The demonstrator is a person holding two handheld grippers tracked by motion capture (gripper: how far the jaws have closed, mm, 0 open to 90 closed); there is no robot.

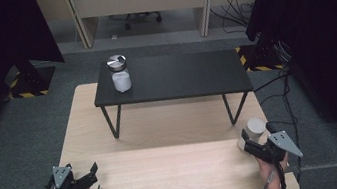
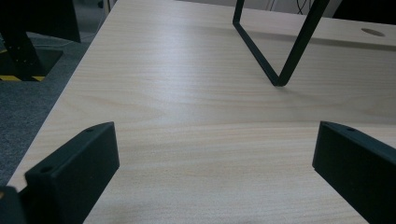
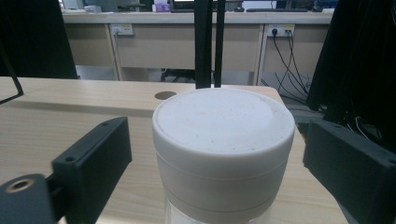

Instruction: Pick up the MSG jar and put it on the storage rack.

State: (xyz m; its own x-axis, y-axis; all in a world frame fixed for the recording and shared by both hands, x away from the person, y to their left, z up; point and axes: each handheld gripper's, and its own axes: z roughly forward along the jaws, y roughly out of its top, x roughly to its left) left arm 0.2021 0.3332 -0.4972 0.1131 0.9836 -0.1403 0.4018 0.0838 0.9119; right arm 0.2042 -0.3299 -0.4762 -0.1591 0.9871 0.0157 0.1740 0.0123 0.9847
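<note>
A jar with a wide white lid stands upright near the right edge of the light wooden table. My right gripper reaches it from the near side. In the right gripper view the jar stands between the two black jaws of the gripper, with a narrow gap on each side, so the pads do not press on it. My left gripper rests at the near left of the table, jaws wide apart with only bare wood between them.
A low black stand on thin metal legs occupies the far half of the table, and a clear jar with a metal lid stands on its left end. One leg lies ahead of the left gripper. Cables trail on the floor at right.
</note>
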